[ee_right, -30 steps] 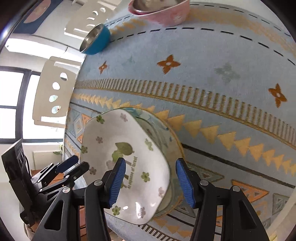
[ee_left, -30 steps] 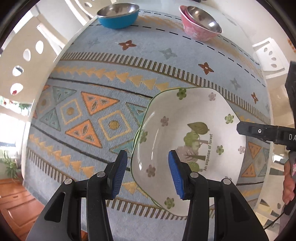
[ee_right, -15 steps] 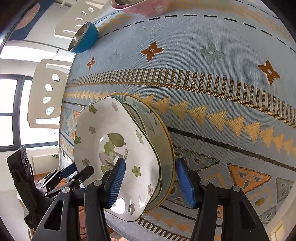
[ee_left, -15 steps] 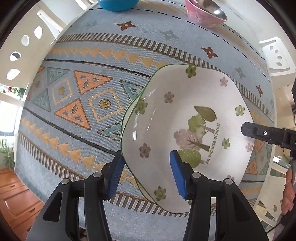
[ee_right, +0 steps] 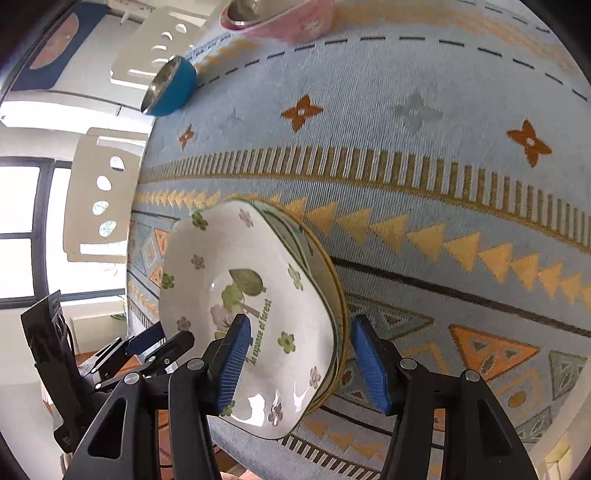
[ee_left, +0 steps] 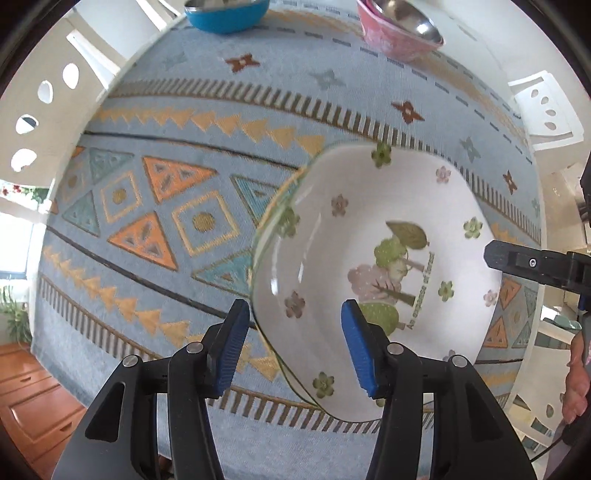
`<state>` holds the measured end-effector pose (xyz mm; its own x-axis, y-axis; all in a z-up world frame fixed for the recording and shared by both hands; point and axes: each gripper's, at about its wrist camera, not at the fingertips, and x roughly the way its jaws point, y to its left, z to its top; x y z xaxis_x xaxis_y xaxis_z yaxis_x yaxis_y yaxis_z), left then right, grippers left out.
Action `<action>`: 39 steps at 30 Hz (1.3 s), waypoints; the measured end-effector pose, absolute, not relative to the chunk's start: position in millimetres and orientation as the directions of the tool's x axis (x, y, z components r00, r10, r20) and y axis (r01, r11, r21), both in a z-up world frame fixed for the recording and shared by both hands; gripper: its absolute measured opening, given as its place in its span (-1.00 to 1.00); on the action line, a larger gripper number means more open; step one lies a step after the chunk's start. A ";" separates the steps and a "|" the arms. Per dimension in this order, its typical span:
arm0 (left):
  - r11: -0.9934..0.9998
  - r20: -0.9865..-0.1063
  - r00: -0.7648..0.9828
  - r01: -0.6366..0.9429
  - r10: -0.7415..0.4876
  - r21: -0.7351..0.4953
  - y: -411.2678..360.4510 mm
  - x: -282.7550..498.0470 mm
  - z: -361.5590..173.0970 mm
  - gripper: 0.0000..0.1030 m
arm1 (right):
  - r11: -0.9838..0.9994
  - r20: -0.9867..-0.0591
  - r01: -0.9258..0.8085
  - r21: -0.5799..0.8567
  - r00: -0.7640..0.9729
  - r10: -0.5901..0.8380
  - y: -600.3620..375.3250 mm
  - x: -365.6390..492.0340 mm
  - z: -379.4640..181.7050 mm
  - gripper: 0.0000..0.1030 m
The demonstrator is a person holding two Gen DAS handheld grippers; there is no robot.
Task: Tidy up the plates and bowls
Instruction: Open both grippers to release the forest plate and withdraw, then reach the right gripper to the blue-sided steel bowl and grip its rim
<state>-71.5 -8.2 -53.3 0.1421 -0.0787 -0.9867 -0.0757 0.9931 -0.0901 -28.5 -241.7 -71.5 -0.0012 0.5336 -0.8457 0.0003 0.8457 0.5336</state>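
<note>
Patterned surface [ee_left: 155, 122]: floral plate [ee_left: 388, 258] stacked on another; both tools, left tool [ee_left: 295, 347], right tool [ee_right: 306, 365], released, left's jaws just widened. Blue bowl [ee_left: 227, 16], pink bowl [ee_left: 399, 33] unsorted.

The left gripper [ee_left: 291, 347] points straight down, its jaws just opening and apart, while the right gripper [ee_right: 303, 363] angles steeply down, jaws likewise apart, pressing nothing.
</note>
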 end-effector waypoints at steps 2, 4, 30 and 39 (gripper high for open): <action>0.993 -0.986 0.151 -0.077 -0.073 -0.085 -3.1 -67.5 -48.5 -0.04 | 0.840 -0.840 0.003 0.542 0.014 0.542 -244.3 -24.6 -65.8 0.09; 0.993 -0.985 0.160 -0.077 -0.072 -0.085 1.2 -62.2 -43.1 -0.04 | 0.835 -0.835 0.011 0.550 0.031 0.549 -246.0 -19.4 -59.1 0.09; 0.993 -0.951 0.284 0.030 -0.121 -0.117 140.2 161.5 -18.3 -0.03 | 0.762 -0.756 0.040 0.646 0.170 0.632 -51.1 145.2 8.3 0.09; 0.989 -0.944 0.295 0.037 -0.151 -0.146 162.5 215.0 -30.5 0.01 | 0.784 -0.780 0.074 0.616 0.194 0.595 -31.5 193.6 -2.8 0.09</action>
<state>215.0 162.5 -30.5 0.2945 -0.1507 -0.9437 0.0374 0.9886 -0.1462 193.6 -31.5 -2.8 0.1937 0.5949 -0.7801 0.0735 0.7841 0.6162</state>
